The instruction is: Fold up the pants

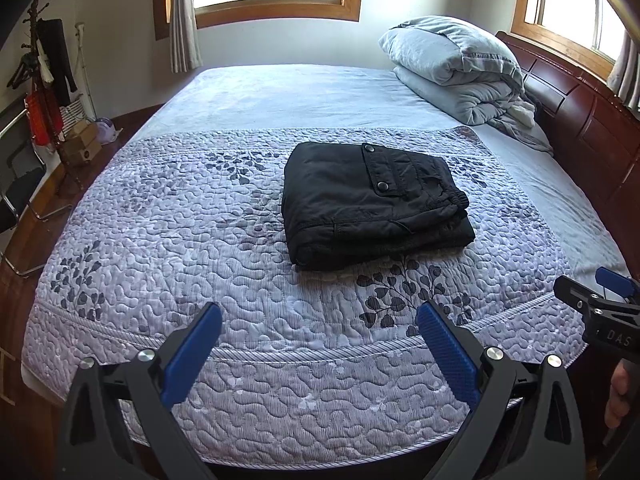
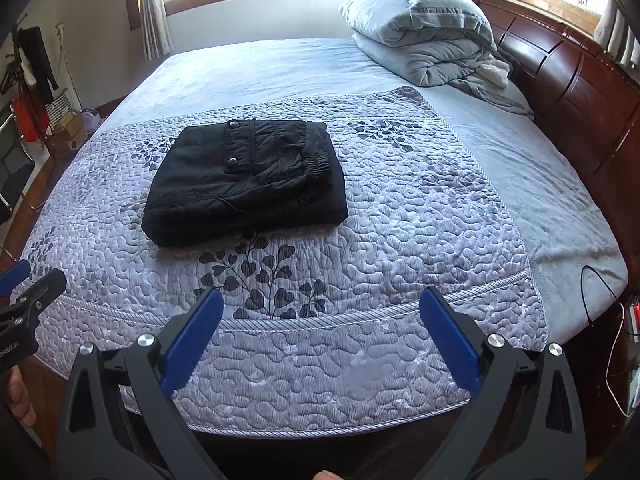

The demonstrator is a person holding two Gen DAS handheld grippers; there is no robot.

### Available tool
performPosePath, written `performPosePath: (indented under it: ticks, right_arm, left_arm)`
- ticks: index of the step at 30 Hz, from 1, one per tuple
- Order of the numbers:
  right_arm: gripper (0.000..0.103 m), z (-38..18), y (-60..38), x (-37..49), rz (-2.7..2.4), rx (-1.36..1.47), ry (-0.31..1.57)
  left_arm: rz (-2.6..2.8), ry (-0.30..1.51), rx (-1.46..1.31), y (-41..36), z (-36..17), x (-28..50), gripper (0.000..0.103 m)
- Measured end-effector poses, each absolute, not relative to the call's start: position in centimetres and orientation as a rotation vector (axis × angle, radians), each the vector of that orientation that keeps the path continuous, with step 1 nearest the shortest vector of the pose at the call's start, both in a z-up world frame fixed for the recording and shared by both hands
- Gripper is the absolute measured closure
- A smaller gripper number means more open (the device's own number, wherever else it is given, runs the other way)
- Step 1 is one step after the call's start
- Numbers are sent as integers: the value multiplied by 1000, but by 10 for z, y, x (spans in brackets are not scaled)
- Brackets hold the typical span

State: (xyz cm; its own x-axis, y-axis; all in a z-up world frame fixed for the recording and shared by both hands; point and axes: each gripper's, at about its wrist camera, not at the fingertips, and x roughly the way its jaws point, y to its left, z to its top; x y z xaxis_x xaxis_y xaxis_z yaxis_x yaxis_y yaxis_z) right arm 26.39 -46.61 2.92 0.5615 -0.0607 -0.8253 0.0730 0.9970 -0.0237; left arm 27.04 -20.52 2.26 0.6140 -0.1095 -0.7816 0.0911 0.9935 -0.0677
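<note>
Both grippers, left gripper and right gripper, wide apart, empty, near quilt edge, well short of folded pants.

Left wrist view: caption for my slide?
Open left gripper hovers before black folded pants on the quilted floral bedspread.

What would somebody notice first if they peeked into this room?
Probably the black pants, folded into a neat bundle in the middle of the purple leafy quilt on the bed. Next, the two pairs of blue-tipped tongs up close at the foot of the bed: the left tongs and the right tongs, both open and holding nothing. Far back by the dark wooden headboard sits a big rolled grey blanket.
</note>
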Motion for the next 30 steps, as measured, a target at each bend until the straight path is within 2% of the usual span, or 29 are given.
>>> performPosePath:
  ticks: [25,30]
  right_arm:
    - [5,27,-471,268,-91,16,982]
    - [4,25,-474,269,-93,24,984]
  left_arm:
    - [-130,880,-13,-210,24,273,4]
    - [-140,929,-28,-210,20,278,4]
